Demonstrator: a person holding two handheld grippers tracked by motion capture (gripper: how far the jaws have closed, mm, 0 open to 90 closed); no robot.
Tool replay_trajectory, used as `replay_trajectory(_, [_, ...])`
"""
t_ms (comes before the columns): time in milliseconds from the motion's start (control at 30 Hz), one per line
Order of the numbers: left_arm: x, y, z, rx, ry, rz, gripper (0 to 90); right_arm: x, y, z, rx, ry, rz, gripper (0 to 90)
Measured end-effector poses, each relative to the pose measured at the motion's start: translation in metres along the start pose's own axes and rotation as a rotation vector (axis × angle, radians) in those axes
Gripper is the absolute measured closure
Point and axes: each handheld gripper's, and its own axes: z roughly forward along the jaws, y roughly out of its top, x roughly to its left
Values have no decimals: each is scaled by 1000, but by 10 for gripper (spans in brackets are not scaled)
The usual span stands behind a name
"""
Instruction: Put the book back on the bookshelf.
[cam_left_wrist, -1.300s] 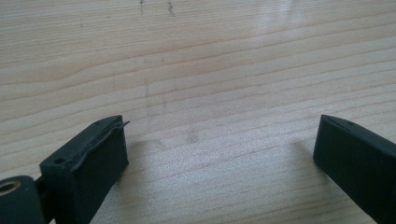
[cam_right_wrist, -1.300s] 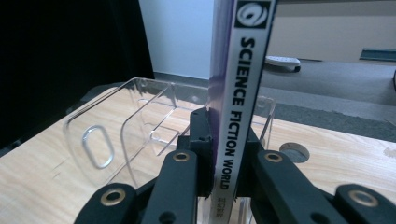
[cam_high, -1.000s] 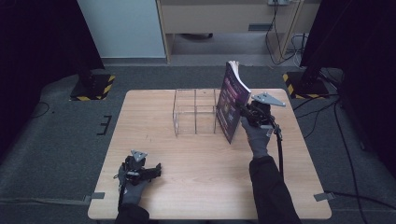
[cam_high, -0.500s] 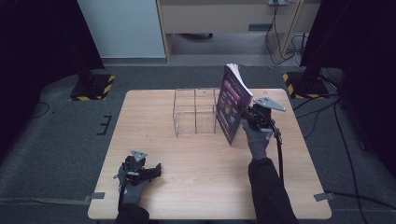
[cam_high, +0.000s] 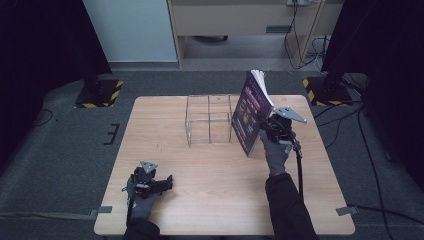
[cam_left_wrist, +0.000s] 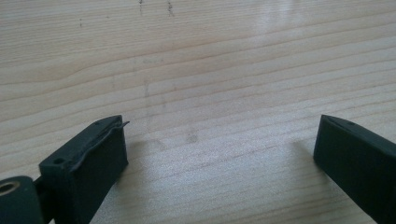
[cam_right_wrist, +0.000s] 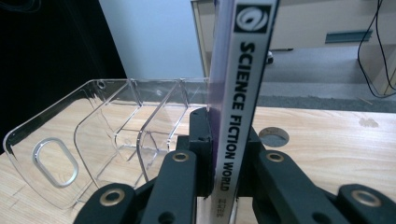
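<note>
A thin purple magazine (cam_high: 252, 117) – glossy, upright – is clamped by the right gripper (cam_high: 274, 127) jaws beside a clear rack (cam_high: 210, 120); left gripper (cam_high: 159, 184) jaws are held apart

Tool (cam_right_wrist: 223, 154) clamps magazine (cam_right_wrist: 243, 93) by spine, upright; clear divider rack (cam_right_wrist: 116, 130) just left, on wood table (cam_right_wrist: 336, 149).

We see a purple magazine (cam_high: 251, 116) with a white, black-lettered spine, a clear rack (cam_high: 210, 120), black jaws and a pale wood-grained counter (cam_high: 210, 185).
</note>
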Motion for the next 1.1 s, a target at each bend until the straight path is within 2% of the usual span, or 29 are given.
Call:
replay_trajectory(67, [0,0,0,0,0,0,18,1,1,-1,11,-8,-3,812])
replay_trajectory(200, [0,0,0,1,0,1,18,-1,2,-2,17,-18,-15,714])
replay_trajectory(300, [0,0,0,1,0,2,18,-3,4,-7,-4,-6,-48,545])
replay_trajectory(400, [0,0,0,1,0,2,18,-5,6,-15,-23,2,-78,433])
replay_trajectory(433, [0,0,0,1,0,2,18,-7,6,-19,-34,14,-84,377])
replay_trajectory(533, [0,0,0,1,1,2,17,-11,6,-32,-32,44,-95,289])
replay_trajectory(733, [0,0,0,2,2,2,17,-24,-8,-58,-17,57,-110,218])
replay_trajectory(900, [0,0,0,3,5,1,14,-38,-30,-66,67,27,-143,173])
replay_trajectory(1100, [0,0,0,3,5,0,13,-57,-63,-68,145,3,-138,163])
